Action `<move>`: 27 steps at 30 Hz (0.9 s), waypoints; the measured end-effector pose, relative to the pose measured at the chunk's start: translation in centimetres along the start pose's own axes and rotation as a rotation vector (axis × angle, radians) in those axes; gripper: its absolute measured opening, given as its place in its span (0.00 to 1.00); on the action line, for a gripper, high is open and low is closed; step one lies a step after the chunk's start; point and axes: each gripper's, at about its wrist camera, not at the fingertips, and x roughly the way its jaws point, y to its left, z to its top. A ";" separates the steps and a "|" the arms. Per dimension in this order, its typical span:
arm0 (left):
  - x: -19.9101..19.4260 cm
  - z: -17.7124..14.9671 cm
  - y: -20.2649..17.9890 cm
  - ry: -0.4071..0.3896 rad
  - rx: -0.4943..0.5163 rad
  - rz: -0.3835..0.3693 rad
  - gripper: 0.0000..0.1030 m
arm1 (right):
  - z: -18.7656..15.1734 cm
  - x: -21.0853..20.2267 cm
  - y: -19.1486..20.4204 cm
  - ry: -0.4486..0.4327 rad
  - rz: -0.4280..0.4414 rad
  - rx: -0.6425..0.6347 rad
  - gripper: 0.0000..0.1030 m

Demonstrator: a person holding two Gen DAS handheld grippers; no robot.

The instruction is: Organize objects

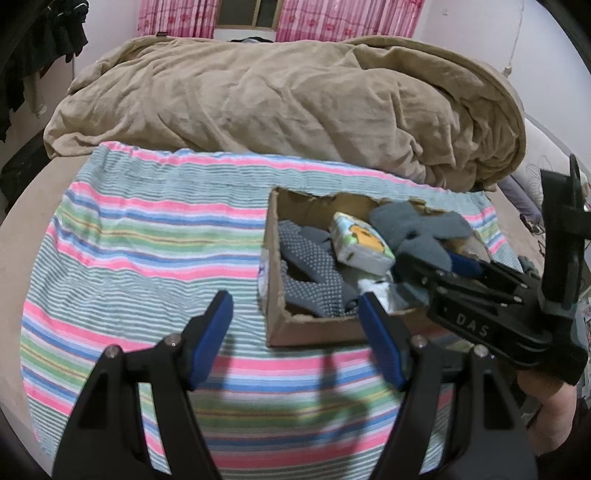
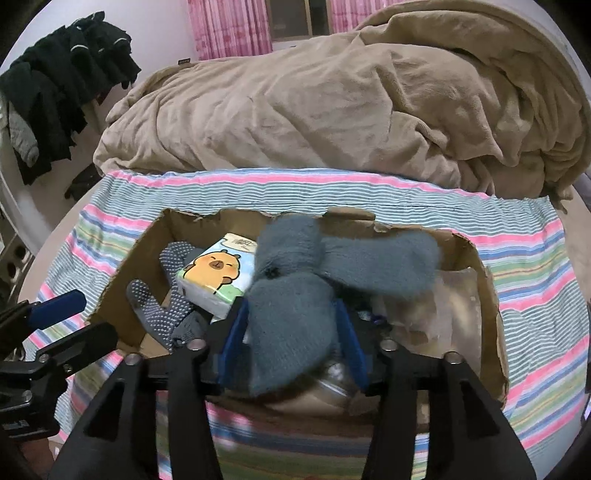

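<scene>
A torn cardboard box (image 1: 275, 266) (image 2: 491, 314) sits on a striped cloth. Inside lie a grey dotted glove (image 1: 314, 269) (image 2: 162, 306), a tissue pack with an orange cartoon animal (image 1: 364, 242) (image 2: 218, 273) and some clear plastic. My right gripper (image 2: 291, 343) is shut on fuzzy grey-blue socks (image 2: 314, 280) (image 1: 417, 229) and holds them over the box's right half. It shows in the left wrist view (image 1: 461, 266) reaching in from the right. My left gripper (image 1: 295, 332) is open and empty, above the cloth at the box's near left corner.
The striped cloth (image 1: 140, 236) (image 2: 535, 295) covers the near part of a bed. A crumpled tan blanket (image 1: 280, 107) (image 2: 332, 103) lies behind the box. Dark clothes (image 2: 62, 81) hang at the left. Pink curtains (image 1: 177, 18) are at the back wall.
</scene>
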 end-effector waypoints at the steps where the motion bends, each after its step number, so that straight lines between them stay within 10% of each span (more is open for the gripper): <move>1: -0.2 -0.1 0.0 -0.001 0.000 0.000 0.70 | 0.0 0.0 0.0 -0.005 0.000 0.000 0.63; 27: -10.5 -5.9 -3.3 -0.067 0.049 0.034 0.70 | -6.0 -12.9 1.0 -0.077 -0.016 0.002 0.66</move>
